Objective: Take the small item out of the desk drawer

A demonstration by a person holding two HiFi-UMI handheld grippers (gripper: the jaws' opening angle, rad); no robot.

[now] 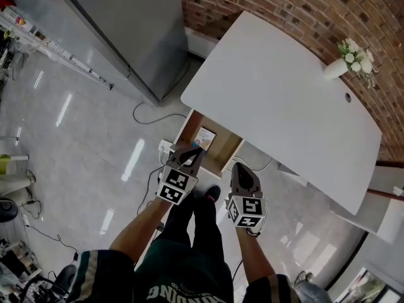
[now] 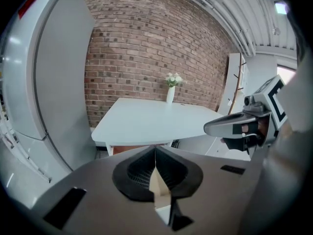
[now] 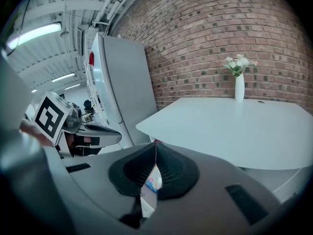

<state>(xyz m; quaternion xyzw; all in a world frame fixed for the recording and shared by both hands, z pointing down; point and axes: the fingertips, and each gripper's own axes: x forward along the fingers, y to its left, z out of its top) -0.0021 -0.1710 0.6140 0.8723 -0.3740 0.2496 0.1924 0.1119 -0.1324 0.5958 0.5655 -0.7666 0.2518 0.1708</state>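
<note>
Under the white desk (image 1: 284, 100) a wooden drawer (image 1: 225, 154) stands pulled out. A small white item with coloured print (image 1: 205, 137) lies inside it. My left gripper (image 1: 188, 154) hangs over the drawer's near left corner, shut and holding nothing. Just right of the drawer, my right gripper (image 1: 239, 168) is also shut and empty. In the left gripper view the left gripper's (image 2: 155, 154) jaws meet at the tips, and the right gripper (image 2: 234, 126) shows at the right. In the right gripper view the small item (image 3: 152, 182) peeks through below the right gripper's (image 3: 155, 149) closed tips.
A white vase of flowers (image 1: 346, 60) stands at the desk's far edge by the brick wall (image 1: 303, 11). A tall grey cabinet (image 1: 126, 24) is left of the desk. A cable (image 1: 148, 115) and a power strip (image 1: 165, 147) lie on the floor near the drawer.
</note>
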